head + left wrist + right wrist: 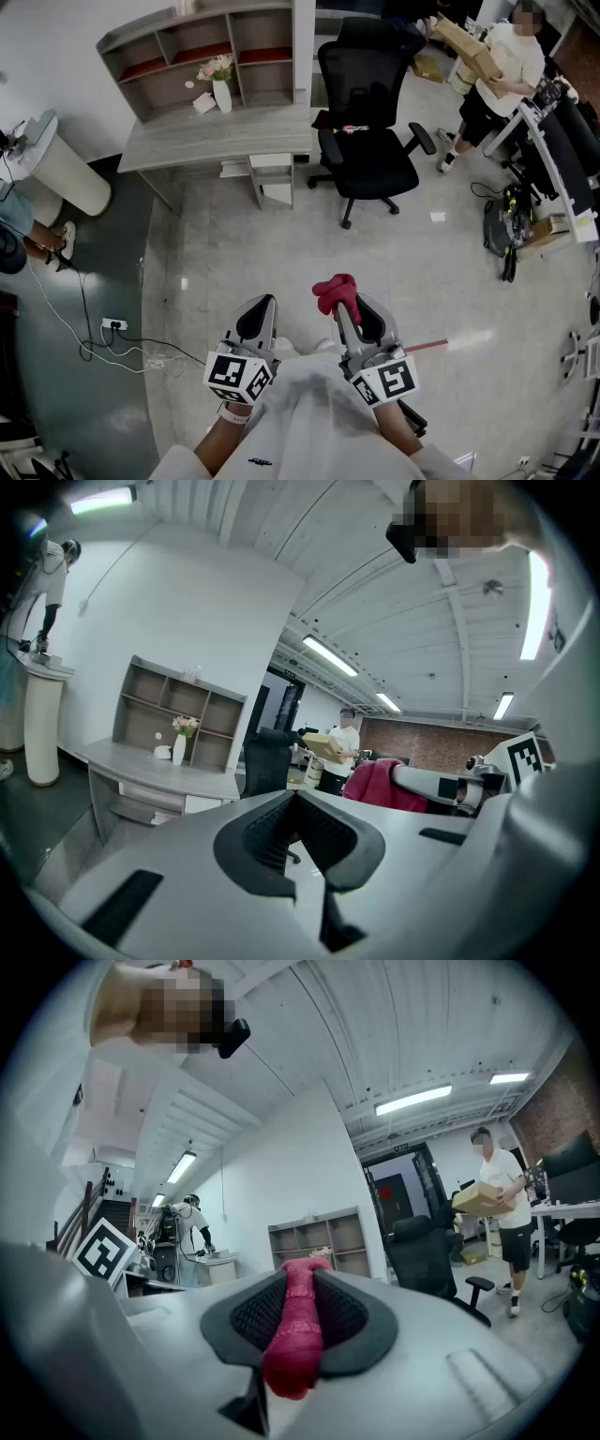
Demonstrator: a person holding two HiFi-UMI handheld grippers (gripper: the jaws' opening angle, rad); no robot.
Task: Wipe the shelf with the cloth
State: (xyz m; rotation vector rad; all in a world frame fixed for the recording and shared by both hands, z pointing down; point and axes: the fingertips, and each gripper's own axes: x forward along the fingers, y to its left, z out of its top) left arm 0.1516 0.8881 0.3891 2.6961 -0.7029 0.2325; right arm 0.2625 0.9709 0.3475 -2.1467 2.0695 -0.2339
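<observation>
The grey shelf unit [202, 47] stands on a grey desk [225, 141] against the far wall, well ahead of both grippers. It also shows in the left gripper view as the shelf [178, 710] and in the right gripper view as the shelf [323, 1241]. My right gripper [349, 305] is shut on a red cloth [333, 291]. The cloth [295, 1335] runs as a bunched strip between its pads, and the right gripper [300, 1274] points level. My left gripper [255, 323] is shut with nothing in it, held beside the right one. From the left gripper [298, 799] the cloth [380, 785] shows to the right.
A white vase with flowers [221, 89] and a small white item [203, 103] stand on the desk before the shelf. A black office chair [370, 141] sits right of the desk. A person carrying a cardboard box [497, 66] stands far right. Cables and a power strip [114, 325] lie left.
</observation>
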